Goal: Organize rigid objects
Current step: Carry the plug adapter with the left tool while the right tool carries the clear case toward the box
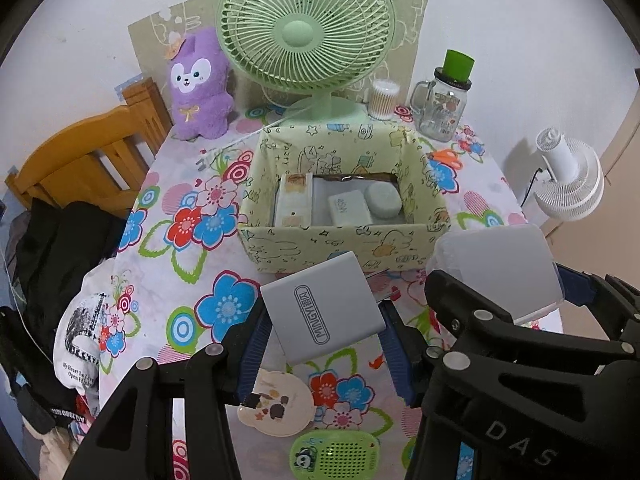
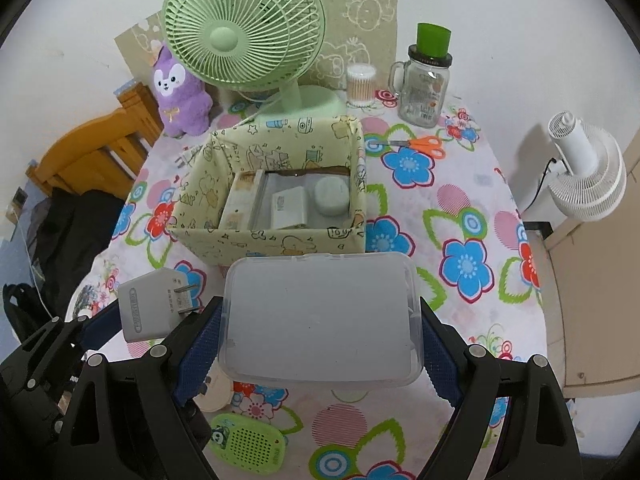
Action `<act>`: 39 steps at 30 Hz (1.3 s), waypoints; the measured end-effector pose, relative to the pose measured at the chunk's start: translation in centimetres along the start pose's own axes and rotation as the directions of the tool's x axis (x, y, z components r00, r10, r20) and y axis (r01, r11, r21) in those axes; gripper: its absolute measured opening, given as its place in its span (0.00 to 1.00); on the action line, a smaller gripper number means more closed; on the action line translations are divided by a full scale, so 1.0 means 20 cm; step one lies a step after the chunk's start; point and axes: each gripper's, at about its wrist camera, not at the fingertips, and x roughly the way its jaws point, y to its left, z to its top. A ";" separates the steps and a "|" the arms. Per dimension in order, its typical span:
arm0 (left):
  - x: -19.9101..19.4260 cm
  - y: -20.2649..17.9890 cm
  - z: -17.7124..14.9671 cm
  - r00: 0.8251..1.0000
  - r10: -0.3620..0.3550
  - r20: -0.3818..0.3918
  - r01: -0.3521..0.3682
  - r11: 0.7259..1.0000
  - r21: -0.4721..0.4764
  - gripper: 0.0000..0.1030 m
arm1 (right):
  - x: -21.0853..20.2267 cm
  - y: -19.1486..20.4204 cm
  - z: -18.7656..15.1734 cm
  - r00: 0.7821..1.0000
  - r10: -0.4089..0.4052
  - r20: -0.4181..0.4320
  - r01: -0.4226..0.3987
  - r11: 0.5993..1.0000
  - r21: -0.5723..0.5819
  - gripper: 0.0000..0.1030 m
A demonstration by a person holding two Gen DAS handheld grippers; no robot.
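Two grippers are at work, each holding one thing above the flowered tablecloth (image 2: 468, 208). The left gripper (image 1: 326, 338) is clamped on a grey plug adapter (image 1: 324, 312); its blue pads press the adapter's two side edges. The adapter is a flat, rounded-corner block with an oval logo printed on its face, and in the right wrist view two metal prongs stick out of its side. The right gripper (image 2: 320, 344) is closed on a frosted plastic box (image 2: 320, 316), jaws wide, the blue pads touching its short ends. The box is shallow, rectangular and translucent, with a lid whose rim shows along the far edge; whatever is inside cannot be made out.

Just beyond both held things stands one open fabric storage box (image 1: 344, 240), pale yellow with cartoon doodles. Four things lie in it: a long cream box (image 1: 292, 200) along the left wall, a flat grey item under the others, a white rectangular charger (image 1: 350, 208) and a rounded pale green case (image 1: 384, 198), the last two touching.

Two fans are in view: a green desk fan (image 1: 306, 32) behind the storage box and a white fan (image 1: 568, 176) off the table's right edge. There is one purple plush toy (image 1: 198, 88), one jar of cotton swabs (image 1: 383, 100), one glass mug jar with a green cap (image 1: 442, 104), one pair of orange scissors (image 2: 424, 145), one round paint-stained disc (image 1: 276, 404) and one green perforated panda case (image 1: 336, 454) near the table's front edge.
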 end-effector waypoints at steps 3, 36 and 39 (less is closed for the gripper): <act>-0.01 -0.01 0.02 1.000 -0.001 0.003 0.001 1.000 -0.003 0.54 | -0.02 -0.01 0.02 1.000 0.000 0.004 0.000 1.000 -0.007 0.87; 0.34 0.06 0.43 0.998 -0.042 -0.047 0.044 0.998 0.045 0.54 | 0.28 0.00 0.42 1.000 0.007 -0.001 -0.007 1.000 0.019 0.87; 0.38 0.07 0.45 0.997 -0.043 -0.056 0.046 0.997 0.056 0.54 | 0.31 0.02 0.44 1.000 0.000 0.004 0.000 1.000 0.007 0.87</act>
